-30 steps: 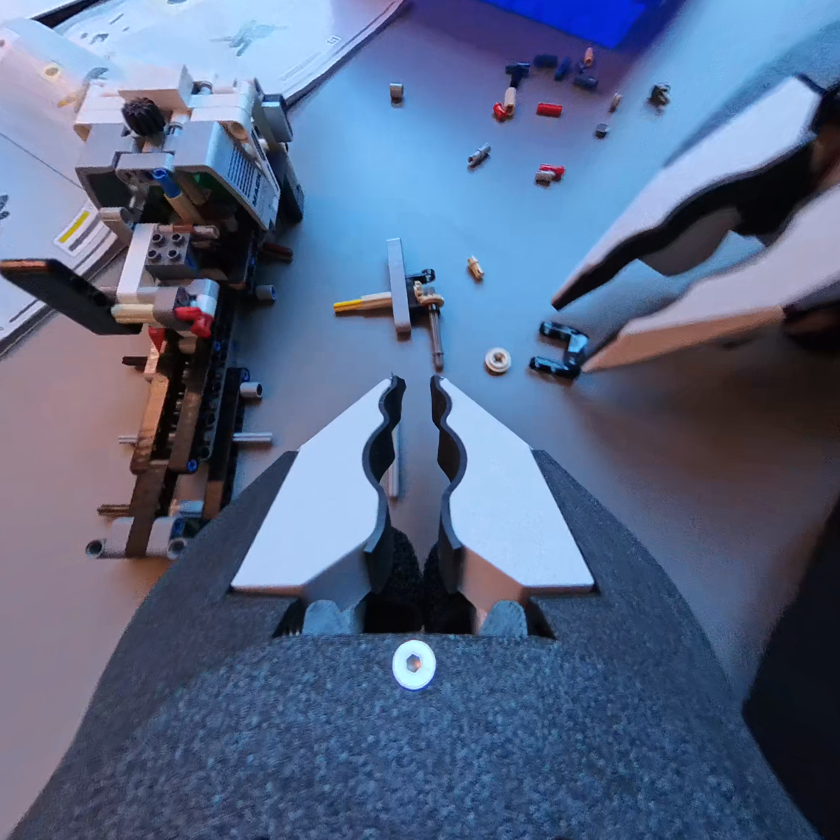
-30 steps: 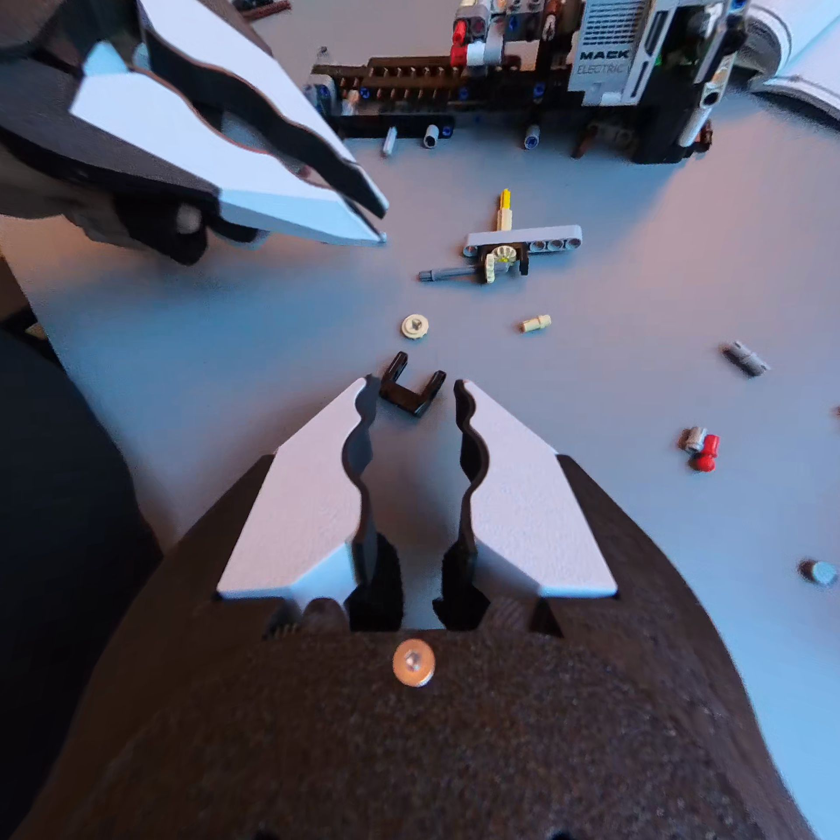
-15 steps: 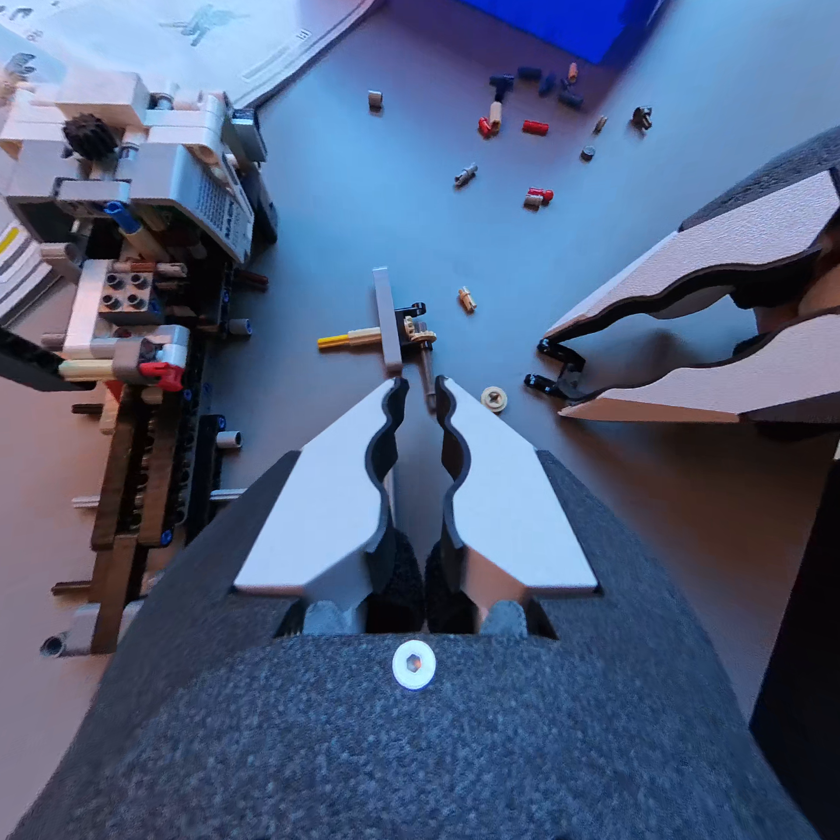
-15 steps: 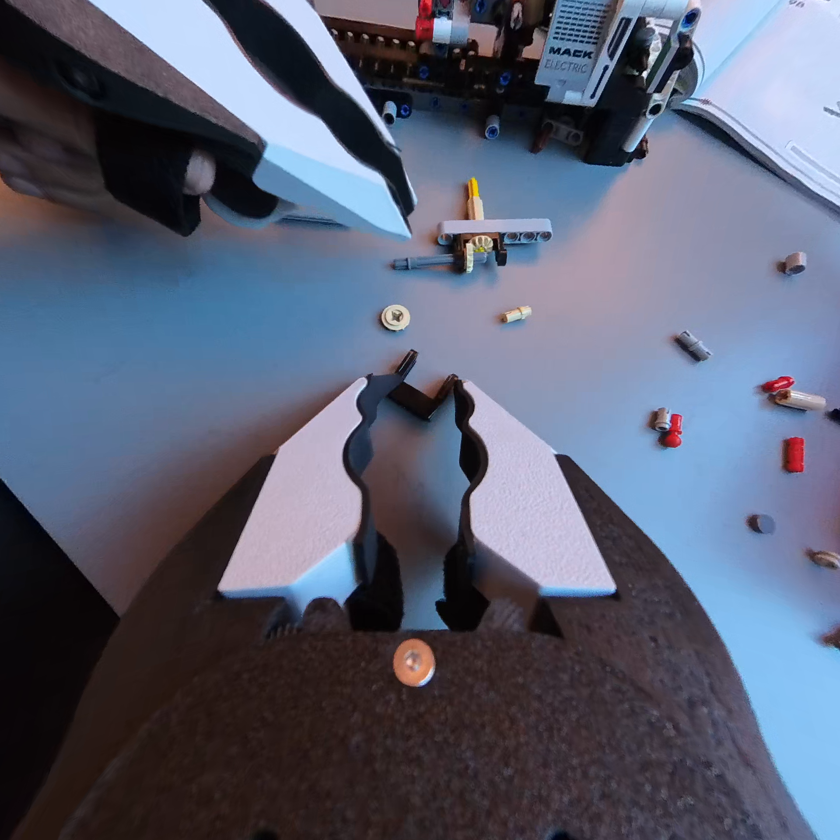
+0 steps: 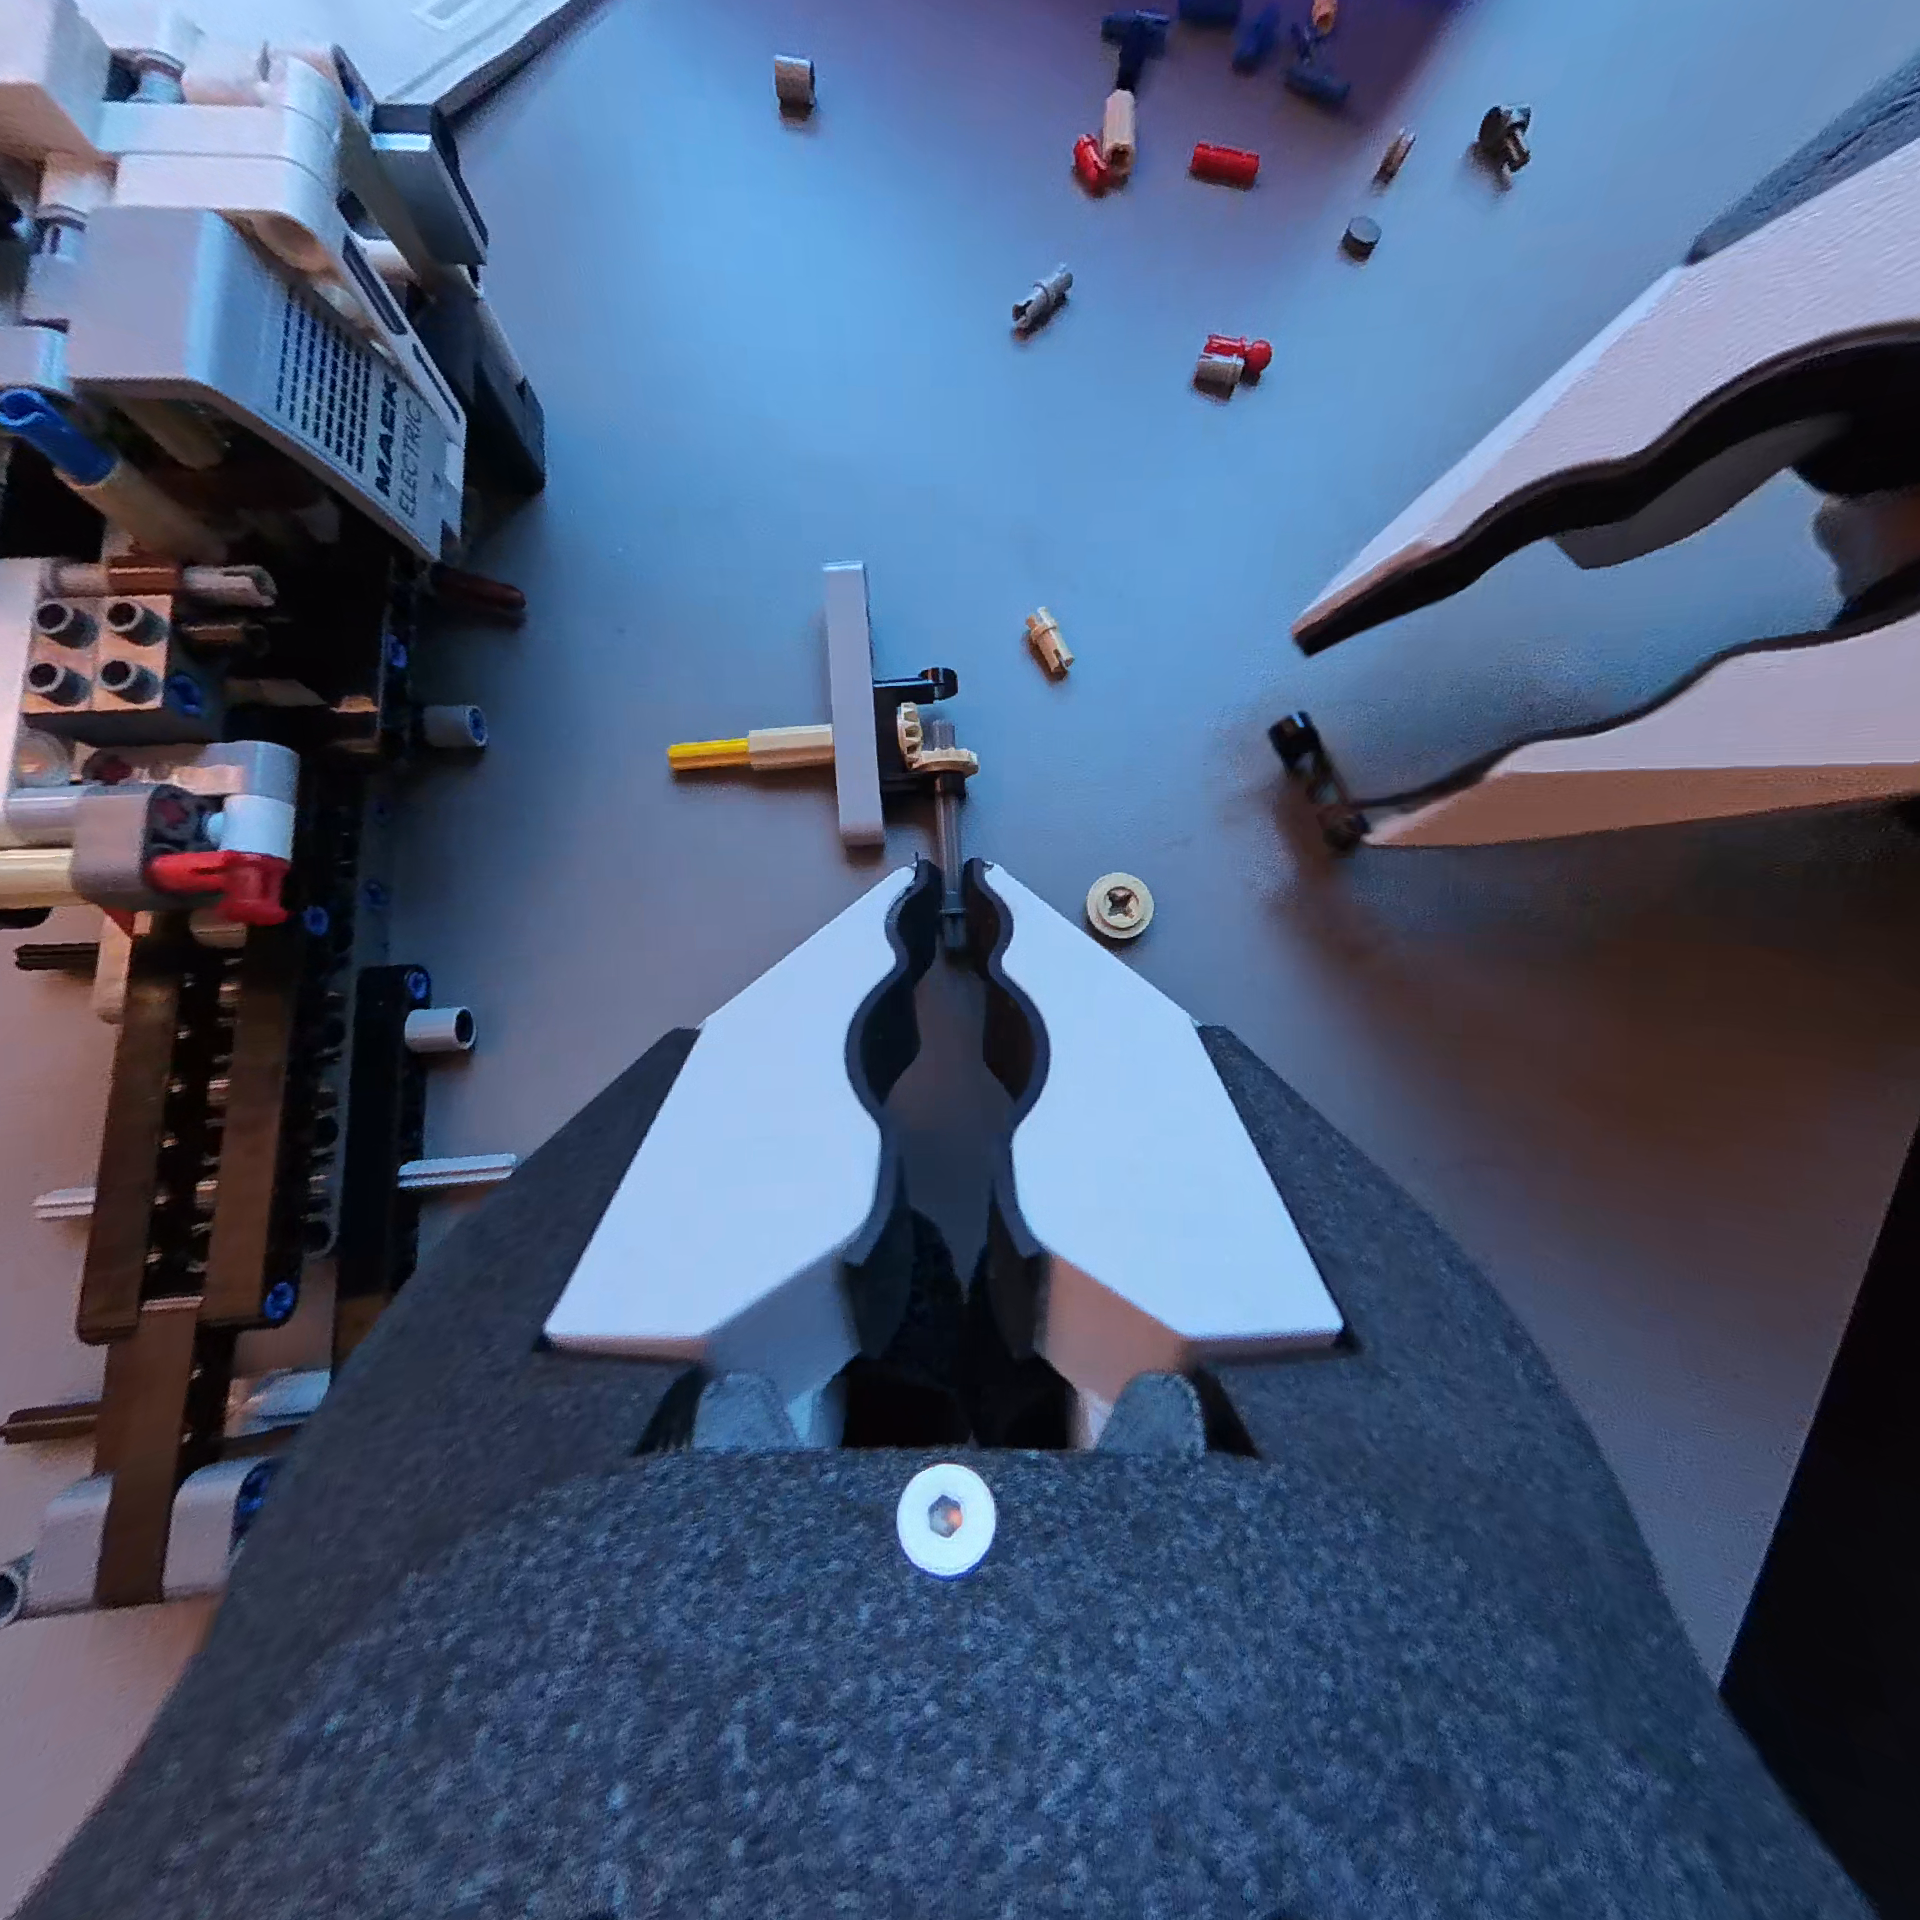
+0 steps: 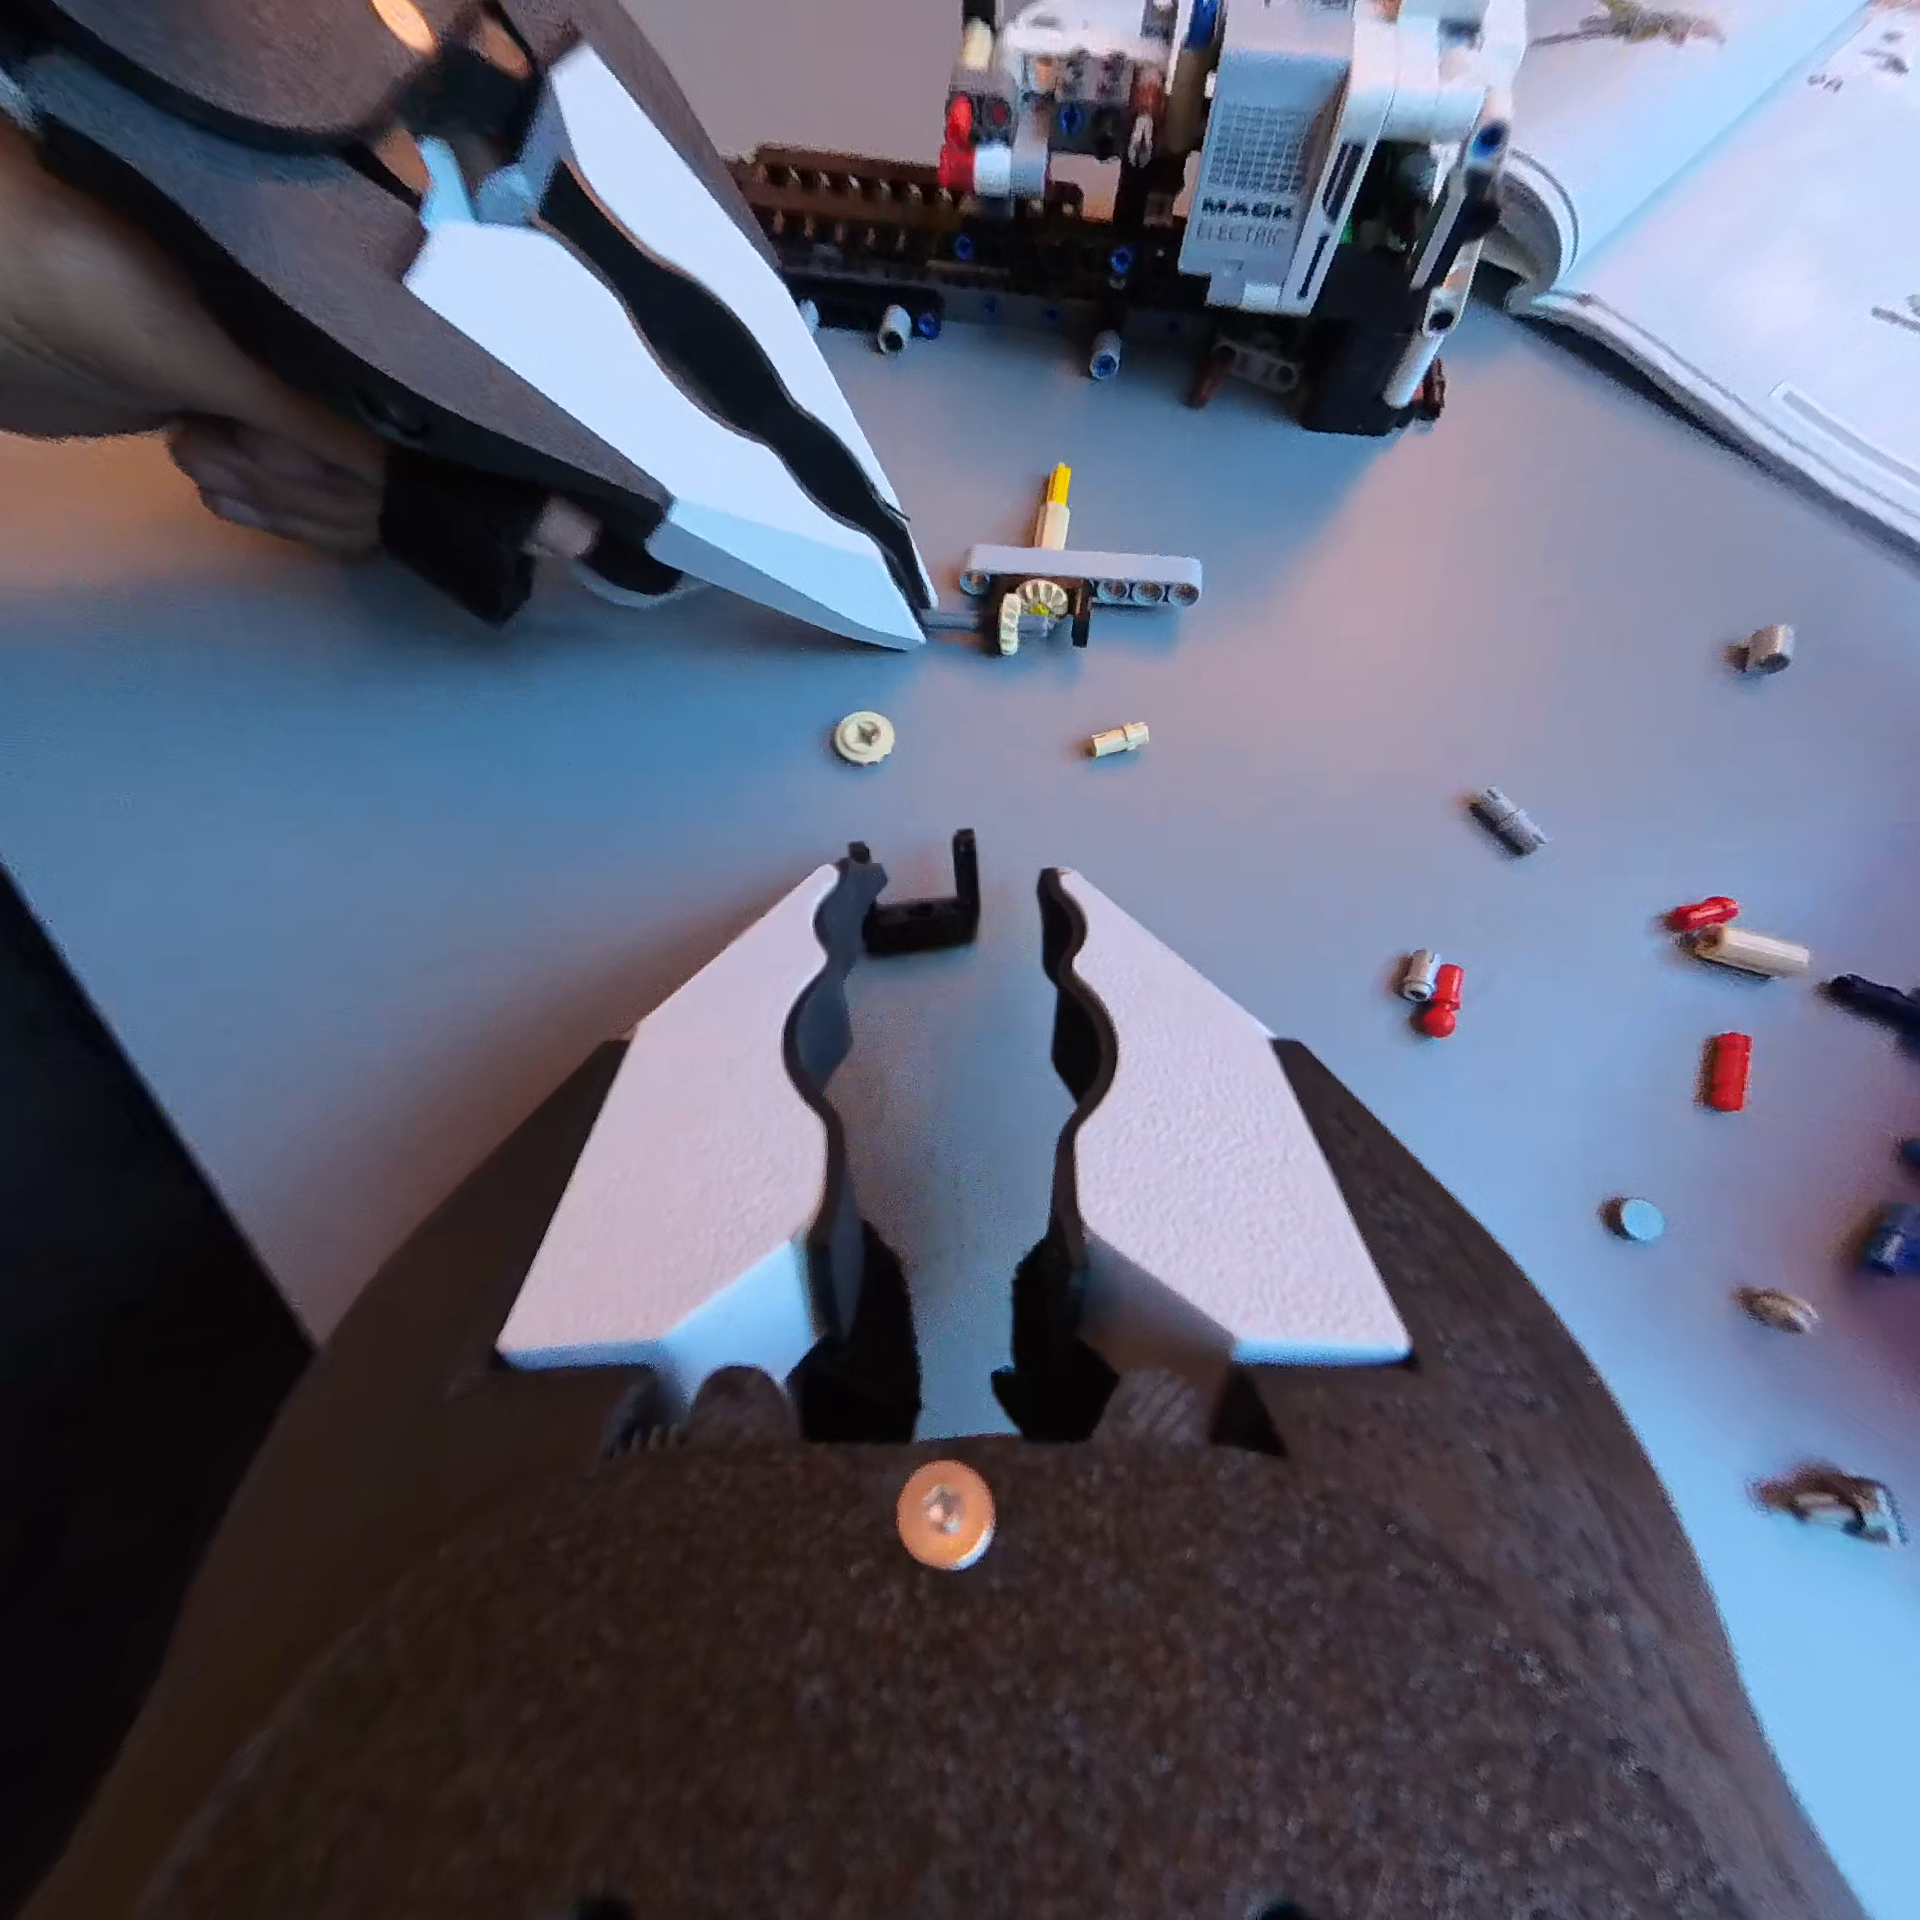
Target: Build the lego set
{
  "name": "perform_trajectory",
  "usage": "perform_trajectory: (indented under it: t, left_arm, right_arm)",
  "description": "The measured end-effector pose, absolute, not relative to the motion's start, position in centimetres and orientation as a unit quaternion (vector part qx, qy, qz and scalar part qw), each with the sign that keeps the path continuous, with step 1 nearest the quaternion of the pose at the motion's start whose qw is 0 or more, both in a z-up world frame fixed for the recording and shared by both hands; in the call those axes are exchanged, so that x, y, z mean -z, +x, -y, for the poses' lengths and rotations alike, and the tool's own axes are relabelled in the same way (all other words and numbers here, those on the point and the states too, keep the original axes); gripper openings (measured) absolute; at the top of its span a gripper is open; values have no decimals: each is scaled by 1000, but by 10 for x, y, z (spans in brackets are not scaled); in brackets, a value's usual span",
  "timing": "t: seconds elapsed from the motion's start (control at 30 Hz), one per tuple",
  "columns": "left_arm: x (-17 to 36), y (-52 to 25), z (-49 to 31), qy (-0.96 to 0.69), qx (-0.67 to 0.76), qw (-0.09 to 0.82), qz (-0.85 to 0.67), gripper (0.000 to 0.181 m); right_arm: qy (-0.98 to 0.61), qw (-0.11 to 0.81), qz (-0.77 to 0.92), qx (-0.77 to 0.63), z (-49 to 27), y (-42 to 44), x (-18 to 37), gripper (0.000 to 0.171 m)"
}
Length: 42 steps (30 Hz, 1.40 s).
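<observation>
Jaws of the left gripper (image 5: 950, 878) sit nearly together, clamped on the dark grey axle (image 5: 945, 821) that sticks out of a small sub-assembly (image 5: 862, 727) of grey beam, tan gears and yellow pin, lying at centre frame on the grey desk (image 5: 1455, 1195). Jaws of the right gripper (image 6: 951, 883) stand apart, with a black U-shaped bracket (image 6: 925, 904) between the tips, touching the left one. A tan round piece (image 5: 1120, 907) lies just right of the left tips. The large truck model (image 5: 208, 520) fills the left edge, loose small pieces (image 5: 1226, 161) scatter at upper right, and an open booklet (image 6: 1766, 312) lies at upper right of the right wrist view.
</observation>
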<state>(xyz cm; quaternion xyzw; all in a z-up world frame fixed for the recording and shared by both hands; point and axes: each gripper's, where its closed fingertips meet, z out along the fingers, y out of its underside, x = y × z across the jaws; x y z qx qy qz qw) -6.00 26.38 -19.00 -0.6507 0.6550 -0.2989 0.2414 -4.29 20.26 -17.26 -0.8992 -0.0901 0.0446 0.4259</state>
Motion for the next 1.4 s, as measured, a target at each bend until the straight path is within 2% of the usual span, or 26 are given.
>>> perform_trajectory:
  t: [0.27,0.37,0.53,0.6,0.67,0.8,0.93,1.07,1.13,1.4]
  left_arm:
    - [190,-58,-261,-641,304,242,-662,2]
    - [190,-58,-264,-645,302,246,-658,3]
    - [177,-65,-271,-648,296,281,-643,15]
    - [170,-72,-267,-637,304,287,-647,15]
    - [165,-78,-254,-629,329,265,-653,15]
    - [152,-73,-220,-630,427,185,-622,18]
    - [159,-73,-215,-637,428,151,-623,22]
    - [155,-76,-210,-625,440,135,-631,16]
    - [153,-79,-205,-613,451,122,-637,0]
    - [164,-81,-213,-635,466,88,-610,0]
  right_arm:
    - [-899,417,102,-86,-192,-51,180,47]
    - [-900,404,138,-89,-193,-61,182,46]
    - [-899,398,169,-71,-206,-70,189,47]
    - [-897,401,176,-60,-212,-70,189,35]
    - [-897,400,181,-54,-215,-71,189,26]
    - [-896,392,207,-23,-218,-73,186,26]
    - [-879,413,234,41,-220,-71,170,25]
    - [-883,410,226,40,-217,-74,167,25]
    - [-886,408,218,29,-215,-75,167,25]
    - [-882,421,210,14,-207,-75,163,25]
